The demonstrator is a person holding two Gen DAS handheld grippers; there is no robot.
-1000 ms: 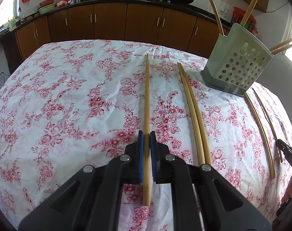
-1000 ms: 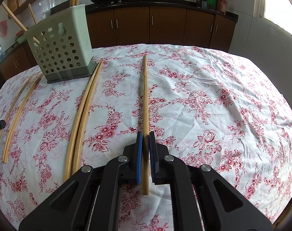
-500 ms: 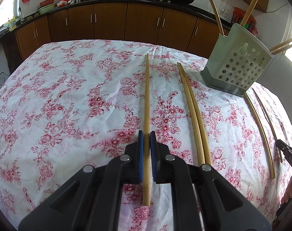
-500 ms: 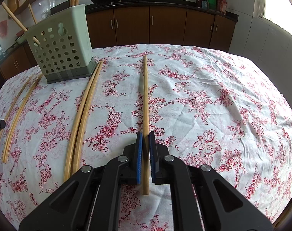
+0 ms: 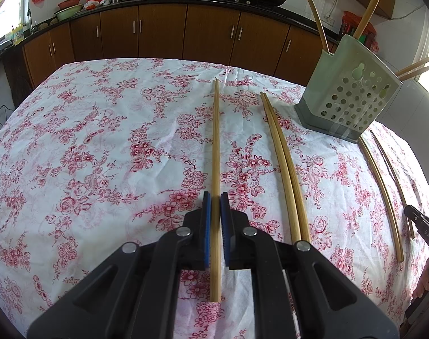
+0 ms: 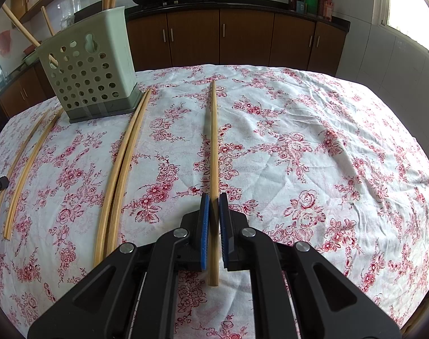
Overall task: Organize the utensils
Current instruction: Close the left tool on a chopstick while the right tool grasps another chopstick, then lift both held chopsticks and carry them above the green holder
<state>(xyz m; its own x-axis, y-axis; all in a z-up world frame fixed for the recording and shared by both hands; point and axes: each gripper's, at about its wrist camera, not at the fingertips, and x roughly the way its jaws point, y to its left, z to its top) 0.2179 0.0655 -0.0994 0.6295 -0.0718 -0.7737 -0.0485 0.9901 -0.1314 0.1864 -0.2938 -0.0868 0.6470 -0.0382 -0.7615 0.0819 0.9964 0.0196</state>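
Observation:
My left gripper (image 5: 215, 197) is shut on a bamboo chopstick (image 5: 215, 141) that points away over the floral tablecloth. My right gripper (image 6: 213, 197) is shut on another bamboo chopstick (image 6: 213, 141), held slightly above the cloth with its shadow beside it. A pale green perforated utensil holder (image 5: 347, 99) stands at the right in the left wrist view and shows at the left in the right wrist view (image 6: 87, 70); several chopsticks stick up out of it.
A pair of chopsticks (image 5: 282, 158) lies between my held chopstick and the holder, also in the right wrist view (image 6: 124, 163). Two more chopsticks (image 5: 381, 189) lie beyond the holder. Brown kitchen cabinets (image 5: 163, 34) run behind the table.

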